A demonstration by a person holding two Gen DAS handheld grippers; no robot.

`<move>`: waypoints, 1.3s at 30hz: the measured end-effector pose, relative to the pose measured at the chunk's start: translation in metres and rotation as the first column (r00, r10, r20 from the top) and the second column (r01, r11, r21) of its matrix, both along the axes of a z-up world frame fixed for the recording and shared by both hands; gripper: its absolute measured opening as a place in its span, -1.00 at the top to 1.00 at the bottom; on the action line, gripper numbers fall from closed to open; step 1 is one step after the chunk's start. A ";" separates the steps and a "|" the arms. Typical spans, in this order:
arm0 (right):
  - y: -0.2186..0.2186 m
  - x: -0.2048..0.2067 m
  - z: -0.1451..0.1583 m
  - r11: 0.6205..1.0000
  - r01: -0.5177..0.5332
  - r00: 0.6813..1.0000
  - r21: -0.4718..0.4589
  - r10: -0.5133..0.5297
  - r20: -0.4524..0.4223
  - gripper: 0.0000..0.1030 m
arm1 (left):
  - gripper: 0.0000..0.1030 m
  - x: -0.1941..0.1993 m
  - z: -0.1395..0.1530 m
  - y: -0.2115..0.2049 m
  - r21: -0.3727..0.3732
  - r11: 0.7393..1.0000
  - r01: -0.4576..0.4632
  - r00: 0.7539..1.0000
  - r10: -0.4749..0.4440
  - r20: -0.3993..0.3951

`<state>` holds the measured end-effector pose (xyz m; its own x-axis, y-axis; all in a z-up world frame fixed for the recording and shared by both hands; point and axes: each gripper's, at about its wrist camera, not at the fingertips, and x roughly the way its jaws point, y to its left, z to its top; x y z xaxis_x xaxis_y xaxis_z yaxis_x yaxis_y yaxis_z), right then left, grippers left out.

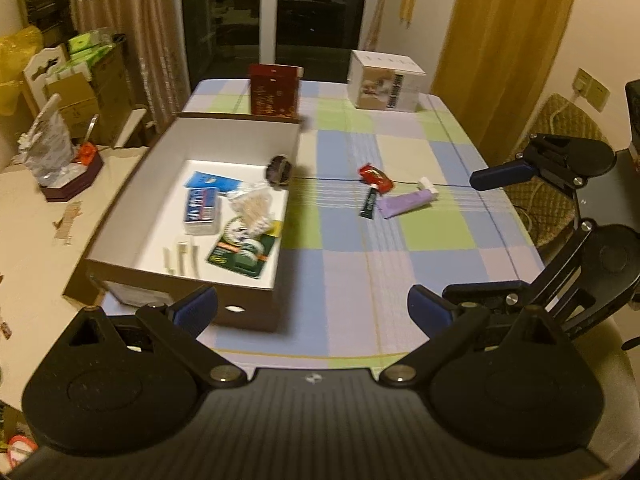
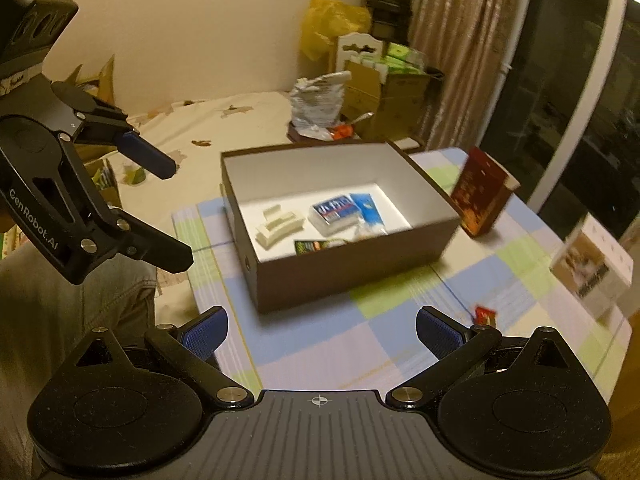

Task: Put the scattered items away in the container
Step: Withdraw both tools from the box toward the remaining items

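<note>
Blue-padded fingers of the left gripper (image 1: 312,312) are seen spread wide apart at the bottom of the left wrist view, with nothing held between them, above the checked pastel tablecloth (image 1: 352,280). Just beyond them, the brown cardboard box with a white interior (image 1: 240,136) is set on the cloth, open at the top. Inside it several items can be counted: one blue-and-red card packet (image 1: 202,210), one blue sachet (image 1: 208,181), one clear bag of pale sticks (image 1: 252,208), one green blister card (image 1: 240,252) and a few small white plastic pieces (image 1: 182,258). One dark round object (image 1: 279,170) is seen at the box's right wall, blurred. Three items lie on the cloth well to the right of the box, close together: one red wrapper (image 1: 376,176), one dark green tube (image 1: 369,204) and one lilac tube with a white cap (image 1: 406,202). The right gripper (image 2: 322,332) is likewise spread wide with nothing held, and is seen at the right edge of the left wrist view. Two further boxes stand at the far end of the table: one dark red box (image 1: 274,90) and one white printed box (image 1: 386,80).
</note>
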<state>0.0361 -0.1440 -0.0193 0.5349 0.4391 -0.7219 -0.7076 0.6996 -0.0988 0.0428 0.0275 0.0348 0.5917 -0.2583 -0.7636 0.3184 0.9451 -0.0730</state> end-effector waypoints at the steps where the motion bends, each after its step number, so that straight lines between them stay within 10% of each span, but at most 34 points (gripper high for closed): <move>1: -0.006 -0.001 -0.002 1.000 0.016 1.000 0.003 -0.016 -0.004 -1.00 | -0.93 0.001 -0.003 -0.005 -0.002 1.000 0.011 1.000 -0.011 -0.002; 17: -0.117 0.018 -0.045 0.888 0.458 0.884 0.034 -0.451 -0.120 -1.00 | -0.84 0.059 -0.054 -0.085 0.016 0.994 0.109 0.994 -0.108 -0.026; 30: -0.193 0.079 -0.095 0.565 0.819 0.562 0.100 -0.755 -0.339 -1.00 | -0.78 0.113 -0.105 -0.123 0.053 0.991 0.126 0.989 -0.121 -0.085; 39: -0.202 0.101 -0.112 0.546 0.832 0.540 0.098 -0.757 -0.368 -1.00 | -0.57 0.148 -0.138 -0.142 0.091 0.986 0.137 0.986 -0.127 -0.113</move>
